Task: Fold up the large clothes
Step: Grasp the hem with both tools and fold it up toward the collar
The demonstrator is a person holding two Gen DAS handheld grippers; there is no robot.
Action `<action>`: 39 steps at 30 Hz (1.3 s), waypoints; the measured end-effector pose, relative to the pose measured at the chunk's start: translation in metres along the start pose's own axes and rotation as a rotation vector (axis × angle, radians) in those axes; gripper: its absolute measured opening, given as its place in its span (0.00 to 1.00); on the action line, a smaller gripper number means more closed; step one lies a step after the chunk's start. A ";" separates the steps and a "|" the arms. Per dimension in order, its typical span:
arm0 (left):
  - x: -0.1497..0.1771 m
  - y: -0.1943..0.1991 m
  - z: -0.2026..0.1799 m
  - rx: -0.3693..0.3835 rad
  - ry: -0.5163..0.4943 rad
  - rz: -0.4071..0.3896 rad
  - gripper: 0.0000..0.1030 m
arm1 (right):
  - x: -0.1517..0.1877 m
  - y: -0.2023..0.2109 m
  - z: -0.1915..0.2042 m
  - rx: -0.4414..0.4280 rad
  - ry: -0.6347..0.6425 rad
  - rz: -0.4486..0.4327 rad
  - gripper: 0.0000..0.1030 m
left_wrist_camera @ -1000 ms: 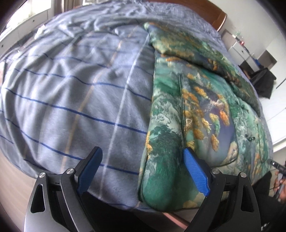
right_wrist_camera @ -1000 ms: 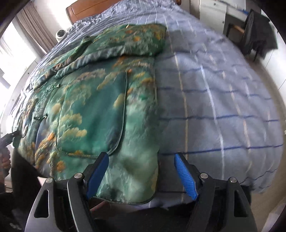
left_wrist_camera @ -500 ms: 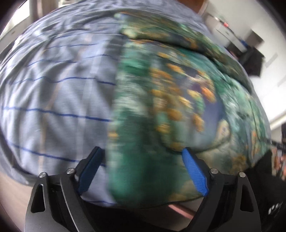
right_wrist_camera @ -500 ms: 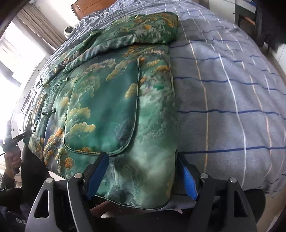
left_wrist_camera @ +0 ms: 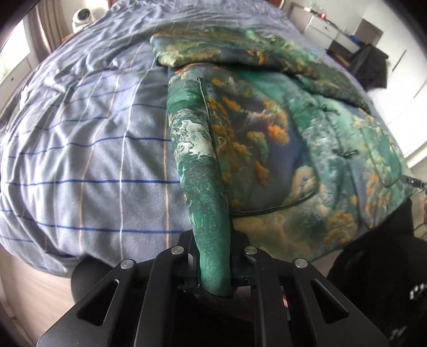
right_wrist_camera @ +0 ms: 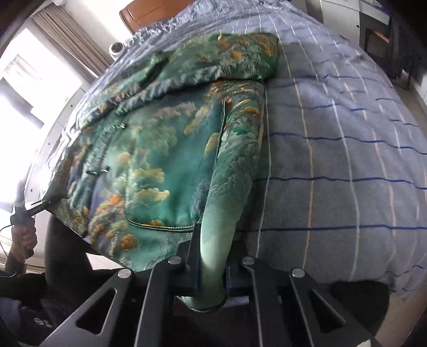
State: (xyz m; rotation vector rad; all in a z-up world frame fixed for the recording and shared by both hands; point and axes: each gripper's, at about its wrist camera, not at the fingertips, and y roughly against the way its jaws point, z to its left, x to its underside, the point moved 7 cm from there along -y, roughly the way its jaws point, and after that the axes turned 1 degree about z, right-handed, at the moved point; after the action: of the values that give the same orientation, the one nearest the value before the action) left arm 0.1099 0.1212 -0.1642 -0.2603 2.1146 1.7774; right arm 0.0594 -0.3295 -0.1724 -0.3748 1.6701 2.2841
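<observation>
A large green padded jacket (left_wrist_camera: 267, 138) with orange and cream cloud print lies flat on the bed, sleeves folded across its top. My left gripper (left_wrist_camera: 213, 256) is shut on the jacket's bottom left hem corner, a ridge of cloth pinched between its jaws. My right gripper (right_wrist_camera: 210, 269) is shut on the jacket (right_wrist_camera: 165, 149) at its bottom right hem corner, cloth likewise bunched up between the jaws. Both corners sit at the near edge of the bed.
The bed has a grey-blue striped cover (left_wrist_camera: 80, 149), also in the right wrist view (right_wrist_camera: 333, 160). A wooden headboard (right_wrist_camera: 152, 10) is at the far end. A dark chair with clothes (left_wrist_camera: 371, 66) and white drawers (left_wrist_camera: 328, 29) stand beside the bed. The person's dark trousers (left_wrist_camera: 373, 267) are at the near edge.
Both grippers were open around the hem corners; both have now closed on the cloth, pinching it into ridges. The left gripper shifted right onto the jacket edge.
</observation>
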 end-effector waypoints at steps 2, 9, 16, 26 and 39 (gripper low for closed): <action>0.012 0.009 -0.001 -0.002 -0.024 0.011 0.10 | 0.000 0.006 0.001 -0.011 0.001 0.002 0.12; 0.069 0.042 -0.006 0.074 -0.063 0.082 0.10 | 0.030 0.014 0.008 -0.045 0.037 0.115 0.12; 0.010 0.124 0.017 0.284 0.087 -0.157 0.10 | -0.009 0.073 0.023 -0.212 -0.018 0.002 0.11; -0.184 0.063 0.050 0.191 0.259 -0.283 0.10 | -0.198 0.055 0.014 -0.245 -0.089 -0.265 0.11; -0.240 -0.056 0.066 0.239 0.381 -0.125 0.61 | -0.272 -0.082 -0.054 -0.261 -0.351 -0.190 0.21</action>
State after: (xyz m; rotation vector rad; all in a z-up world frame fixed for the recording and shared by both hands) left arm 0.3607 0.1528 -0.1307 -0.6953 2.4807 1.4762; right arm 0.3442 -0.3783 -0.1592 -0.1634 1.1244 2.2684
